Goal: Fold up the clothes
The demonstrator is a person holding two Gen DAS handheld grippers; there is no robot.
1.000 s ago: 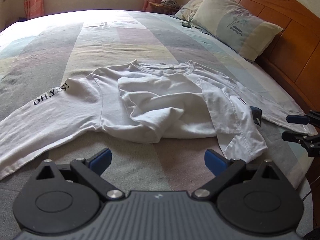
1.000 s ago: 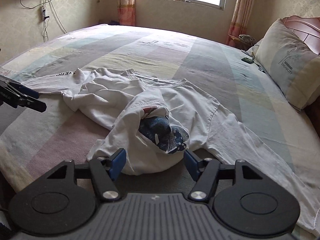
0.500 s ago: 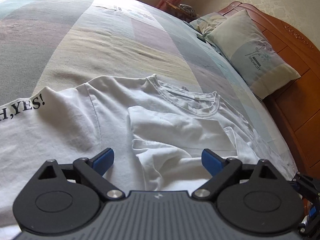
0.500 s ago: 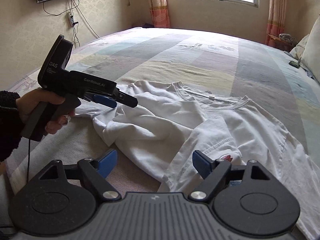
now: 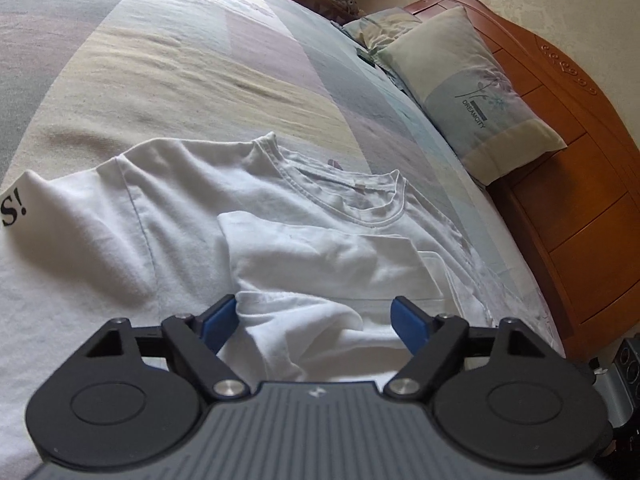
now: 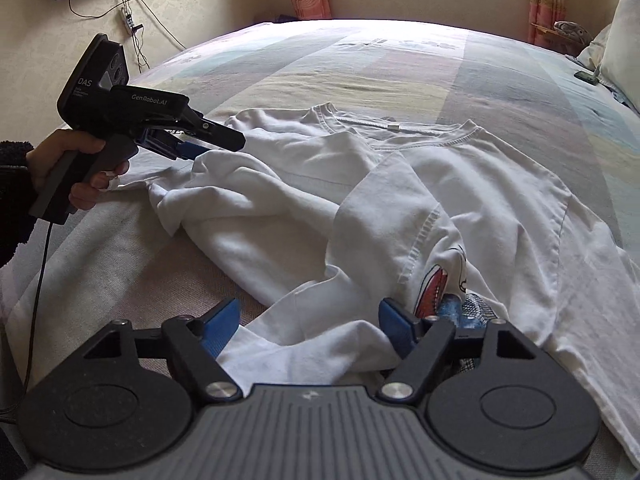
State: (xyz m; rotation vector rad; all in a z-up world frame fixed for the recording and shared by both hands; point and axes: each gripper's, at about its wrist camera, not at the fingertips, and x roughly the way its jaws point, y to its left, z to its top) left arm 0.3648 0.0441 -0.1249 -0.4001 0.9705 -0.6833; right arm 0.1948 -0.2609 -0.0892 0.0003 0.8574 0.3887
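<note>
A white T-shirt (image 5: 304, 240) lies crumpled on the bed, collar (image 5: 340, 196) away from me, its lower part folded up over the chest. One sleeve with black lettering (image 5: 12, 212) reaches left. My left gripper (image 5: 314, 320) is open low over the shirt, a bunched fold lying between its blue pads. In the right wrist view the T-shirt (image 6: 400, 200) shows a coloured print (image 6: 440, 284) at its turned-up hem. My right gripper (image 6: 307, 326) is open with a hem flap between its fingers. The left gripper (image 6: 224, 142), held by a hand (image 6: 80, 164), hovers over the shirt's left edge.
A pillow (image 5: 476, 96) leans on the wooden headboard (image 5: 560, 168) at the right. The striped bedspread (image 6: 360, 64) stretches far beyond the shirt. A small dark object (image 6: 586, 77) lies near the pillows. A cable (image 6: 38, 300) hangs from the left gripper's handle.
Both grippers have moved forward and lower onto the shirt. Cloth now lies between each pair of open fingers, where a second ago they stood short of the garment.
</note>
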